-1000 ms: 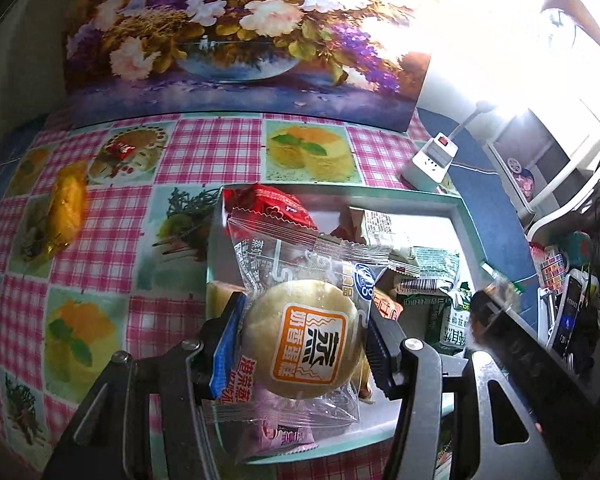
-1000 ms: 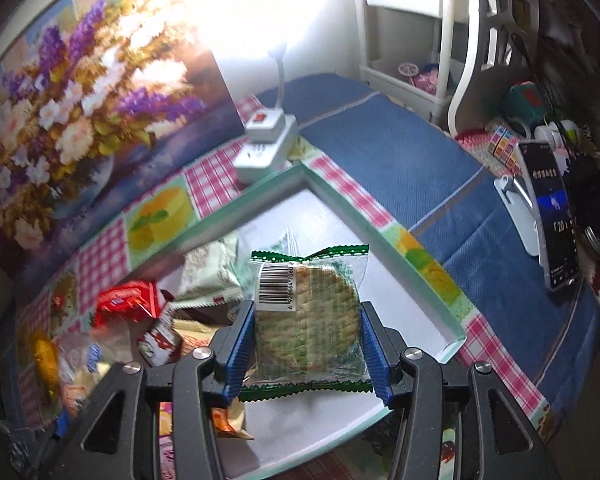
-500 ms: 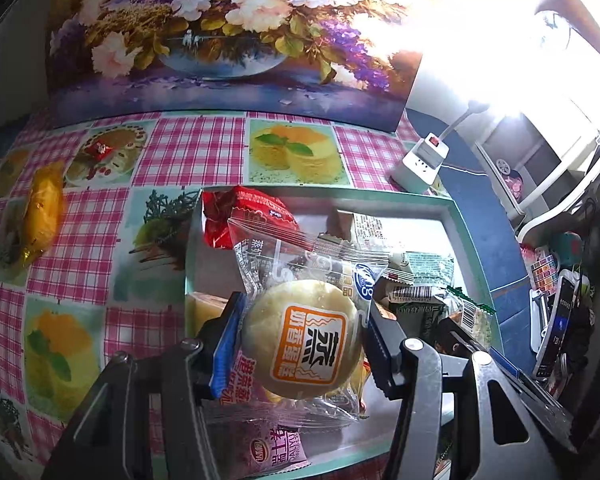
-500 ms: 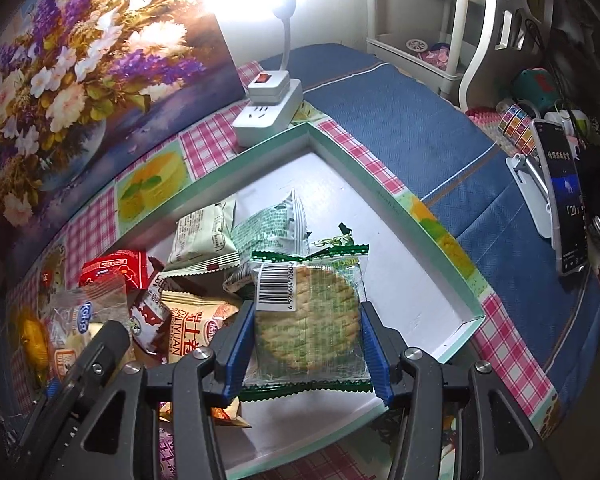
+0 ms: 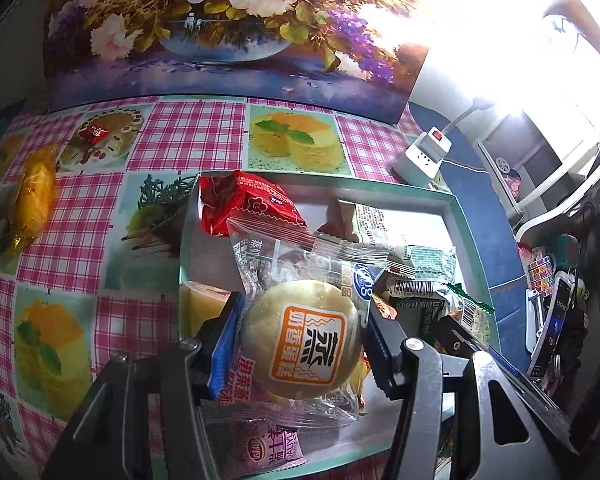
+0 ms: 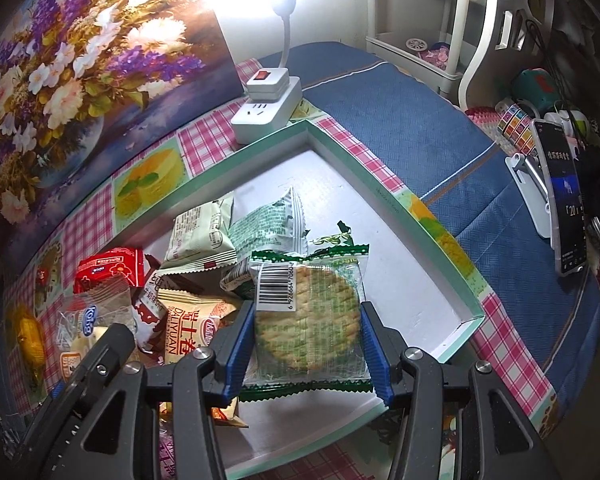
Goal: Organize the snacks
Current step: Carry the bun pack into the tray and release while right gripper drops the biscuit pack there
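My left gripper [image 5: 300, 344] is shut on a round steamed cake in a clear wrapper [image 5: 304, 332] and holds it over the left part of the green-rimmed white tray [image 5: 466, 240]. My right gripper [image 6: 308, 328] is shut on a round cracker in a green-edged clear wrapper [image 6: 308, 316] and holds it over the tray [image 6: 432, 240], to the right of the snack pile. In the tray lie a red packet [image 5: 248, 208], a pale packet [image 6: 204, 232], a green-white packet [image 6: 272, 224] and a beige packet [image 6: 184, 328]. The left gripper shows in the right wrist view [image 6: 96, 376].
A yellow wrapped snack [image 5: 34, 196] and a small red candy [image 5: 96, 133] lie on the checked tablecloth left of the tray. A white power strip with a lamp [image 6: 266, 108] stands behind the tray. A flower painting [image 5: 220, 20] leans at the back. A phone on a stand [image 6: 562, 196] is at the right.
Both grippers have come lower and nearer to the tray with their snacks still held. The right gripper moved left toward the snack pile; the left gripper now shows in its view.
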A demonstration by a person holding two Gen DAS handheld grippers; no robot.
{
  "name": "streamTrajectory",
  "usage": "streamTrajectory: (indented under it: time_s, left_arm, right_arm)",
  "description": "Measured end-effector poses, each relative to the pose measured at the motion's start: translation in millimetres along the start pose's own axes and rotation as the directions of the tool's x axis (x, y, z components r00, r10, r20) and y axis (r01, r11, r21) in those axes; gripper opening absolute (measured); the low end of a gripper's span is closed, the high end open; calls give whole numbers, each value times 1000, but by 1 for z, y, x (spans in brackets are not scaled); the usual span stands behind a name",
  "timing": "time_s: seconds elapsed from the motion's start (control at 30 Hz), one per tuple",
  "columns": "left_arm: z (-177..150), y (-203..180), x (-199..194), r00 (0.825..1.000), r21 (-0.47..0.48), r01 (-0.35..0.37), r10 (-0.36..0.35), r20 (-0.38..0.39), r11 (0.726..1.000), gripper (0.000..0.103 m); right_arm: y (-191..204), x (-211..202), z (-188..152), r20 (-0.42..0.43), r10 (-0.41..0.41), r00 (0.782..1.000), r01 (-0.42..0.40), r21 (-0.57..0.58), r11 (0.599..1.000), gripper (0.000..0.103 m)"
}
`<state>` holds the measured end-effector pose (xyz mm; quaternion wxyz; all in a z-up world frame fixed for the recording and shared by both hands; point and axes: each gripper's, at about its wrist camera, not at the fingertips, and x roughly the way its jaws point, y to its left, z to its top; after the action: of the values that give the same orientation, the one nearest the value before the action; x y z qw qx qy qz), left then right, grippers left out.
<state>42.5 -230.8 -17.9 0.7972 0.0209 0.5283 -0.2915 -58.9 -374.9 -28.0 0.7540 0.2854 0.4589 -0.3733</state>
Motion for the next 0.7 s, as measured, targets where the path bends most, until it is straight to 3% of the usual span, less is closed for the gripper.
streamTrajectory:
  time_s: [0.37,0.6,0.7]
  left_arm:
    - [4,3,-10,1000,-16,7,-6,23,1000,60]
    - [6,14,-15,998,-43,-60,62,30,997,66]
    - [6,24,-14,994,-80,-107,108,14,991,67]
  right_arm:
    - [0,-1,-1,4,-2,1000,2,6,1000,54]
    - [1,0,-1,2,-10,1000,10,0,1000,57]
    - [2,-1,-1,8,-10,1000,10,-5,1000,73]
